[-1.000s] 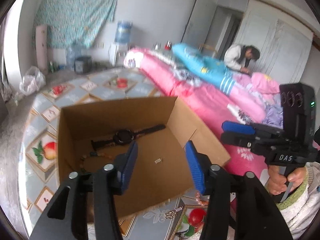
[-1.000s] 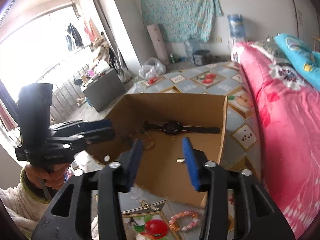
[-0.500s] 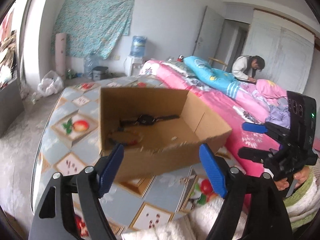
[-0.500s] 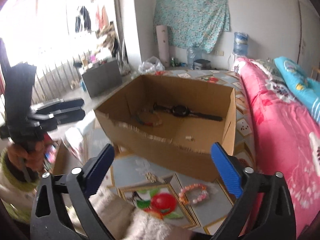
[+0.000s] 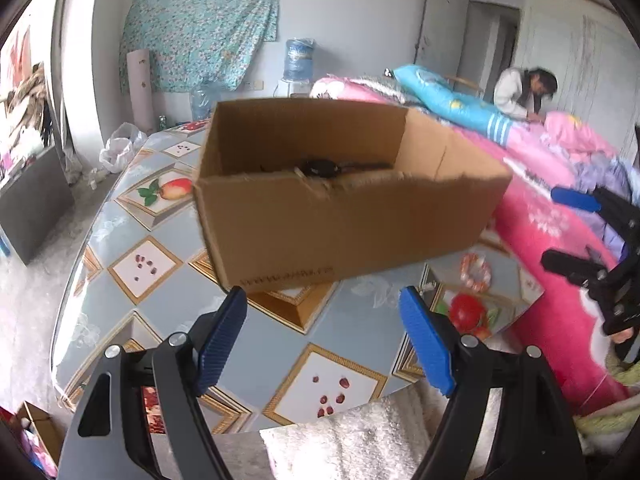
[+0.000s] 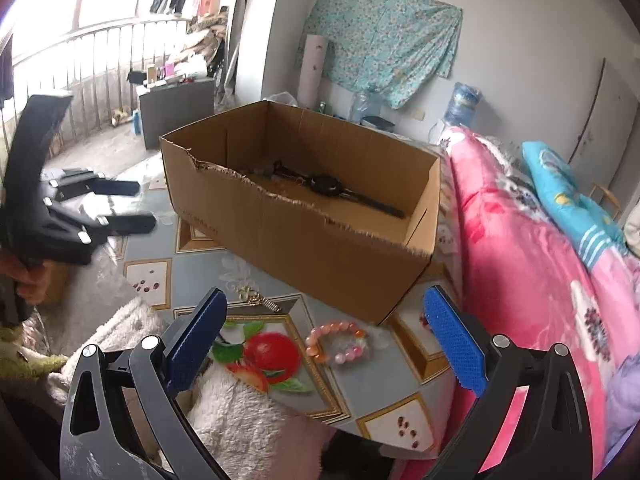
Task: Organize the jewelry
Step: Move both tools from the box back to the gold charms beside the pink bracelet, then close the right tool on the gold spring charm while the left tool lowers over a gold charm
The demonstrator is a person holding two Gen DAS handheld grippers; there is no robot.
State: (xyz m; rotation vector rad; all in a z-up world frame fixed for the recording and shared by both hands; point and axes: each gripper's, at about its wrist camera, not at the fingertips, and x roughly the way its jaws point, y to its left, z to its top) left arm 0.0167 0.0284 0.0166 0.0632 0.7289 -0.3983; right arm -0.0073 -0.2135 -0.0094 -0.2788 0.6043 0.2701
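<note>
Pink bead bracelet [image 6: 338, 342] lies outside the cardboard box [image 6: 320, 236] — our right gripper [image 6: 326, 344], jaws apart and empty, must straddle it next.

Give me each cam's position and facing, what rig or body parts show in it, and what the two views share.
Left wrist: sits behind the open left gripper, angled down at the table and cardboard box; right gripper at right edge.
Right wrist: sits behind the open right gripper, facing the box and bead bracelet; left gripper and a hand at left.
Shared: box, watch inside it, bracelet, pink bedding.
</note>
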